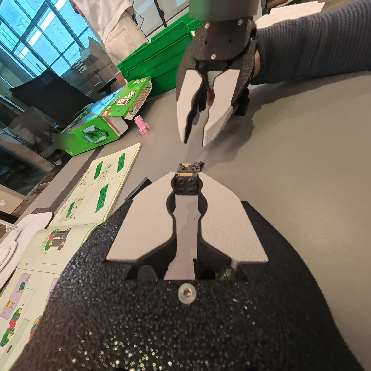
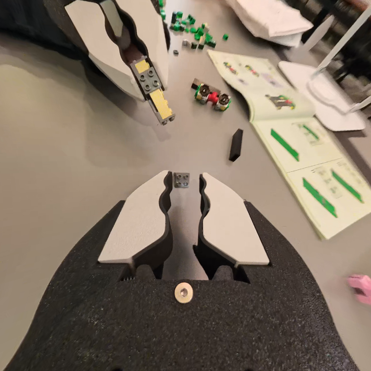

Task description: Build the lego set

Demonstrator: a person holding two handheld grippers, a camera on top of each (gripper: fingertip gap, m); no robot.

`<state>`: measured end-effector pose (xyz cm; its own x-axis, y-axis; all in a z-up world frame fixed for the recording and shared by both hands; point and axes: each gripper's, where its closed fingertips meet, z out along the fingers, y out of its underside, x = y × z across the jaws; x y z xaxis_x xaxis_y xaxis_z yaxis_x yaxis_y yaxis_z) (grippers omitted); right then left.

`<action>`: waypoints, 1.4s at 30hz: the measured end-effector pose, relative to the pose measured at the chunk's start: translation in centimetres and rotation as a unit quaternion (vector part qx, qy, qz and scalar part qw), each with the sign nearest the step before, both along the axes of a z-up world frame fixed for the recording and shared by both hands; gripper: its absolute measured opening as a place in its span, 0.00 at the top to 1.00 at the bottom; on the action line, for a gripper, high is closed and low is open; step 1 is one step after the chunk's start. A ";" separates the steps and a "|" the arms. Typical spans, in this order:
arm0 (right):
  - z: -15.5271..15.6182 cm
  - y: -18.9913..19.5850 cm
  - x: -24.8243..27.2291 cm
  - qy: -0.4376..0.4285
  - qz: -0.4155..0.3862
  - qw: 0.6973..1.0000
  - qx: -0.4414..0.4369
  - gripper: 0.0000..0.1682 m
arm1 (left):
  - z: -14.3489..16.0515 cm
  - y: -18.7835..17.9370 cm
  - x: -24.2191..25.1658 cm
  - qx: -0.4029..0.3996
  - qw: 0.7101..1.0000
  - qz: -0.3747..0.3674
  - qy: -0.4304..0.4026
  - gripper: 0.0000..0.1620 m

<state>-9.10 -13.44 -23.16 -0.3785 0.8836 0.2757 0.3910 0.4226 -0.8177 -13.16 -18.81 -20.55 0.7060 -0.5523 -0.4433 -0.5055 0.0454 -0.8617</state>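
My left gripper [image 1: 186, 176] is shut on a dark grey lego assembly with yellow tiles [image 1: 186, 185] and holds it above the grey table. In the right wrist view the left gripper [image 2: 152, 93] shows at the upper left, with the assembly [image 2: 160, 104] sticking out past its tips. My right gripper [image 2: 183, 174] is open and low over the table. A small dark grey 2x2 plate [image 2: 181, 180] lies flat between its fingertips, not gripped. In the left wrist view the right gripper [image 1: 193, 142] points down just beyond the assembly.
A green-and-red wheel assembly [image 2: 212, 97], a black long brick [image 2: 235, 144], loose green pieces [image 2: 192, 30] and the open instruction booklet [image 2: 301, 160] lie ahead and to the right. A pink figure [image 1: 142, 125], the green box [image 1: 96, 124] and green bins [image 1: 160, 56] stand farther off. The grippers' ends are close to 8 cm from one another. The pink figure [image 1: 142, 125] sits 20 cm or so from the ends of my right fingers.
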 end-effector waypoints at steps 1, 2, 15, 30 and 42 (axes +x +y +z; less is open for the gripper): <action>-0.3 -0.1 -0.1 -0.012 0.004 1.000 -0.010 0.85 | -0.1 0.0 0.0 0.000 1.000 0.001 0.003 0.90; -0.7 -0.1 -0.1 -0.026 0.004 1.000 -0.015 0.86 | -0.2 0.0 0.1 -0.001 1.000 0.000 0.006 0.90; -2.3 0.2 -1.0 -0.106 0.007 0.992 -0.062 0.84 | -0.6 0.1 0.3 -0.005 1.000 0.002 0.025 0.90; -2.5 -1.0 -1.9 -0.116 -0.018 0.990 -0.075 0.91 | -0.5 0.5 -0.3 0.009 0.999 0.031 0.036 0.90; -0.3 -1.2 -3.9 -0.020 -0.056 0.998 -0.026 0.91 | -0.6 1.2 -1.8 0.009 0.996 0.079 0.042 0.90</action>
